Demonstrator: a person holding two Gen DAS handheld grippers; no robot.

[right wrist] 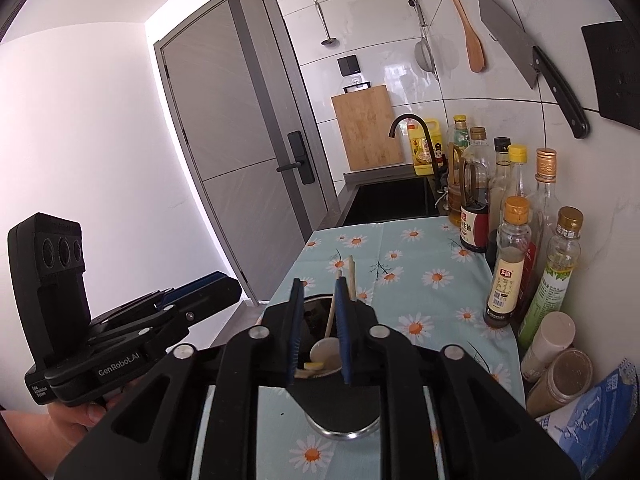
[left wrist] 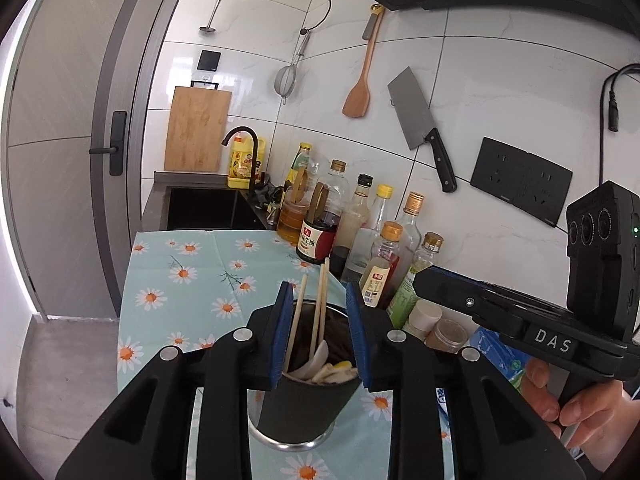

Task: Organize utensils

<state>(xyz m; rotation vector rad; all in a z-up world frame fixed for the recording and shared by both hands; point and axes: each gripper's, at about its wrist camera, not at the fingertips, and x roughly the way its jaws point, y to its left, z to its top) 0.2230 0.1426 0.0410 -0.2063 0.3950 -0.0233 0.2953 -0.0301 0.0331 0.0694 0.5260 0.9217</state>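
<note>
A dark metal utensil cup (left wrist: 304, 408) stands on the daisy-print cloth (left wrist: 192, 264). It holds wooden chopsticks (left wrist: 320, 304) and white spoons (left wrist: 320, 356). My left gripper (left wrist: 320, 336) hovers over the cup, jaws apart on either side of its rim, holding nothing. My right gripper (right wrist: 320, 332) is also above the cup (right wrist: 340, 416), its blue pads (right wrist: 343, 320) partly open with a chopstick (right wrist: 332, 312) and a white spoon (right wrist: 324, 350) showing between them. Each gripper's body shows at the edge of the other's view.
Sauce and oil bottles (left wrist: 360, 232) and spice jars (right wrist: 560, 376) line the wall at right. A black sink (left wrist: 204, 208) with a faucet lies beyond the cloth. A cleaver (left wrist: 424, 124), wooden spatula (left wrist: 360, 80), strainer and cutting board (left wrist: 198, 128) are on the wall.
</note>
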